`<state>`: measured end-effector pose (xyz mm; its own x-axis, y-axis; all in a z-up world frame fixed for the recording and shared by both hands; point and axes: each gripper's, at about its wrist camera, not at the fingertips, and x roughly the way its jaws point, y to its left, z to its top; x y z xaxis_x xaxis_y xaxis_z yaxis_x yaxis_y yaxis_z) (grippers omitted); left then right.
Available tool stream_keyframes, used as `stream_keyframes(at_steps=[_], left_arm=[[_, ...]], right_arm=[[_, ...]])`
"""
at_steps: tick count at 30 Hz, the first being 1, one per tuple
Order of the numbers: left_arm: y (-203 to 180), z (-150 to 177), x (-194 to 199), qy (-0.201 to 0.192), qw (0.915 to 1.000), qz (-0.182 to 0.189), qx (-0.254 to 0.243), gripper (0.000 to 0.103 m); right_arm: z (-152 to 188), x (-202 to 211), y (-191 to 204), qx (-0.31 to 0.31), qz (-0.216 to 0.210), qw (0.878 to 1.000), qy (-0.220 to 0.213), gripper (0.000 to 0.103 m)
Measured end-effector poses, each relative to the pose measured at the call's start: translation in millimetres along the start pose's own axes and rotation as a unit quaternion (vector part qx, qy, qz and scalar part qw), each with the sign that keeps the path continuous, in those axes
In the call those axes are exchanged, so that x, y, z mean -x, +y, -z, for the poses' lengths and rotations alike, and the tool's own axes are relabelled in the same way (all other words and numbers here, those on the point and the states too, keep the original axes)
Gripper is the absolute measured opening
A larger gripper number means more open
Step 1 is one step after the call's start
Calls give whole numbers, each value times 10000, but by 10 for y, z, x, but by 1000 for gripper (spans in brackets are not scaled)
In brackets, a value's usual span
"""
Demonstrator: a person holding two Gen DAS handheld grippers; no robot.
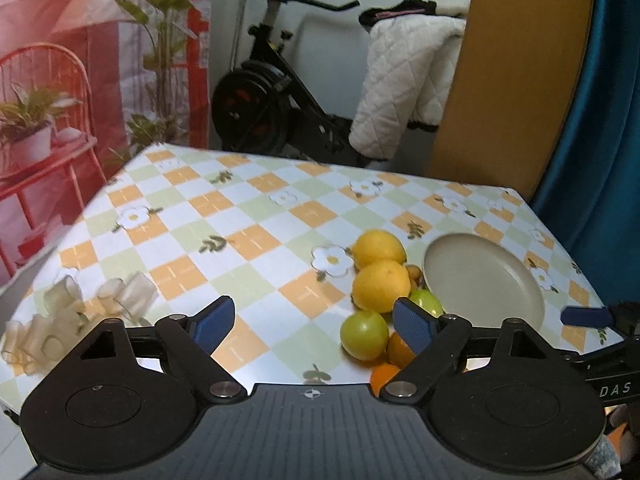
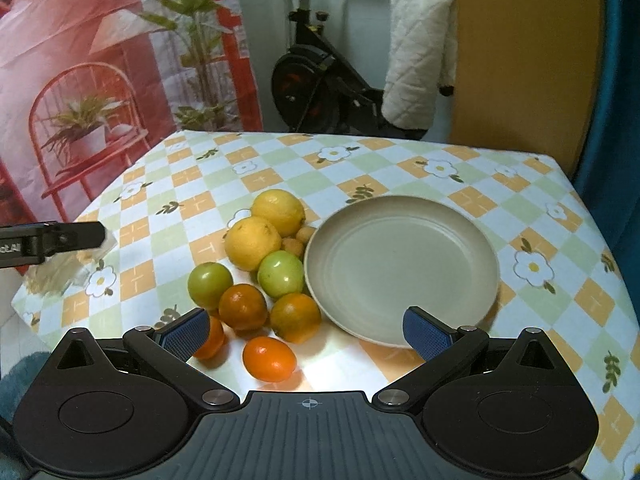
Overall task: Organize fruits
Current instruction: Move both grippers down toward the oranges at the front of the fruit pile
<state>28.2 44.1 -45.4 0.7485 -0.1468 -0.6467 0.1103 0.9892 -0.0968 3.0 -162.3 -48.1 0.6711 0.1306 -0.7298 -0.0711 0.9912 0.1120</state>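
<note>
A beige plate (image 2: 400,264) lies bare on the checked tablecloth; it also shows in the left wrist view (image 1: 480,280). Left of it lies a pile of fruit: two lemons (image 2: 253,242), two green apples (image 2: 281,274), several oranges (image 2: 296,317) and small yellow fruits (image 2: 305,234). In the left wrist view the lemons (image 1: 382,285) and a green apple (image 1: 364,335) lie just ahead of my right finger. My left gripper (image 1: 314,324) is open and empty. My right gripper (image 2: 306,332) is open and empty, above the nearest orange (image 2: 269,359) and the plate's near rim.
Clear plastic cups (image 1: 60,320) lie at the table's left near corner. Behind the table stand an exercise bike (image 1: 272,92), a white quilted blanket (image 1: 404,80), a wooden panel (image 1: 516,68) and a red printed backdrop (image 1: 60,60). The other gripper's tip (image 1: 588,316) shows at right.
</note>
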Motion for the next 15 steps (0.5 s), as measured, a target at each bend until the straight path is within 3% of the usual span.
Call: stream_keyframes(at_steps=[3, 7, 15], left_arm=[[59, 3, -20, -59, 9998, 155, 114, 86], [68, -8, -56, -88, 9999, 94, 82, 86], [103, 0, -149, 102, 9998, 73, 162, 86]], right_arm=[[-17, -41, 16, 211, -9, 9997, -89, 101], [-19, -95, 15, 347, -53, 9993, -134, 95], [46, -146, 105, 635, -138, 9977, -212, 74]])
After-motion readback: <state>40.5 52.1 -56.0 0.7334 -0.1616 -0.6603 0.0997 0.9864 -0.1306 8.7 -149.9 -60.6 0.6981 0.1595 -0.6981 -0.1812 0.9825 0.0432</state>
